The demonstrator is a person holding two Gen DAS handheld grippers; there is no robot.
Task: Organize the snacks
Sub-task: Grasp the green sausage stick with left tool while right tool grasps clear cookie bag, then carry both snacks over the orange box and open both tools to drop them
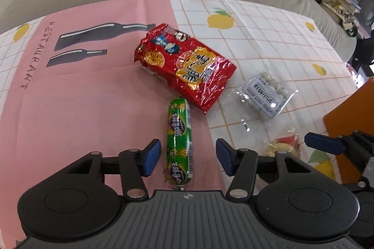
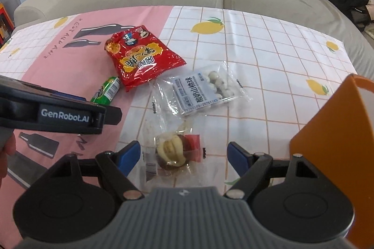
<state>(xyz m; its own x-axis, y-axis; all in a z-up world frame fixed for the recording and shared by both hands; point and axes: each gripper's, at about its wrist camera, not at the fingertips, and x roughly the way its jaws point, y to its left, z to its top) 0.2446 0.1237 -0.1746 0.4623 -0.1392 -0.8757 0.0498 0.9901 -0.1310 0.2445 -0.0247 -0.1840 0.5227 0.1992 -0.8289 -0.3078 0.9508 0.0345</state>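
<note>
Sausage [image 1: 178,143] lies between the left gripper's [image 1: 188,159] half-open jaws, untouched; right gripper [image 2: 183,159] likewise straddles the pastry [image 2: 173,151], both lined up for pickup.

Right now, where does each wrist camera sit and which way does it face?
Left wrist: behind the left tool, tilted down at the green sausage between its open fingers; the right tool's fingertip shows at right.
Right wrist: behind the right tool, tilted down at the clear-wrapped pastry between open fingers; left tool and a hand's edge at left.
Shared: red snack bag, yogurt hawthorn ball pack, orange box, sofa.
</note>
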